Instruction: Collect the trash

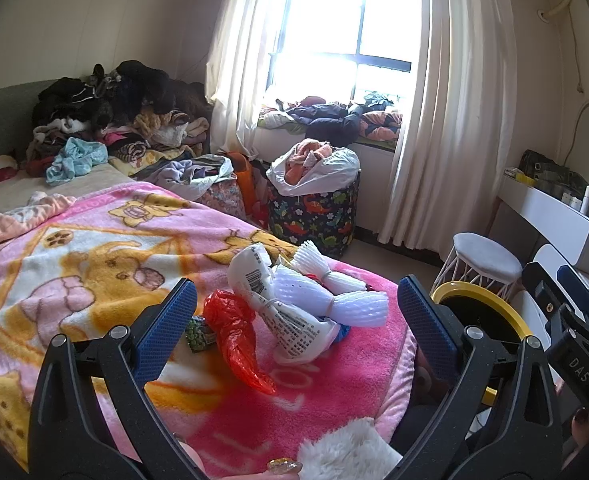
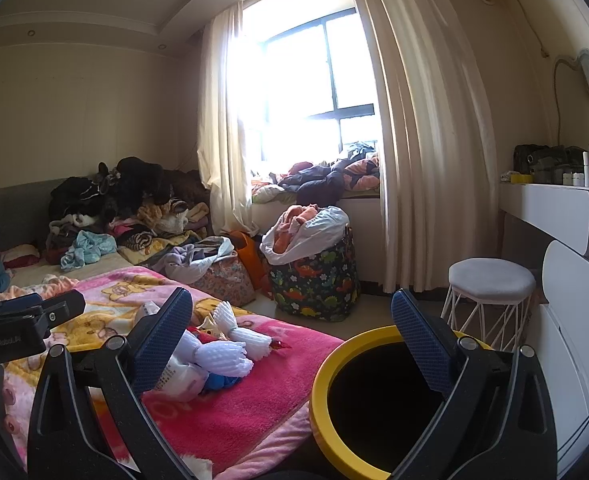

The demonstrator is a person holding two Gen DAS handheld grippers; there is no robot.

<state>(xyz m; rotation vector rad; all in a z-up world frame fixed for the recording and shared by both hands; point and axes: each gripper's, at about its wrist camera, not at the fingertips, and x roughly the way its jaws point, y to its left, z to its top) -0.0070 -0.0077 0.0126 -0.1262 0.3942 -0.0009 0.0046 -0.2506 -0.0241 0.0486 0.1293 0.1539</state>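
My left gripper (image 1: 294, 320) hangs over the foot of the bed with its blue pads spread wide and nothing between them. Below it the trash lies heaped on the pink cartoon blanket (image 1: 94, 272): a crumpled red plastic bag (image 1: 238, 340) nearest me, a white printed wrapper (image 1: 286, 328) tied in the middle, two white foam fruit nets (image 1: 334, 296) leaning across it, and a small green packet (image 1: 198, 334) just beside the left pad. A scrap of blue shows under the wrapper. My right gripper (image 2: 290, 344) is also fully open and empty, held beyond the corner of the bed above the yellow-rimmed trash bin (image 2: 322, 400), whose dark mouth stands just beside the blanket's edge. Its right finger crosses the far rim of the bin. Past the bed a dinosaur-print laundry basket (image 2: 314, 284) stuffed with clothes stands on the floor near the curtain (image 2: 422, 140), a white stool (image 2: 490, 280) is close by the bin, and a heap of clothes (image 2: 126, 208) covers the head of the bed.
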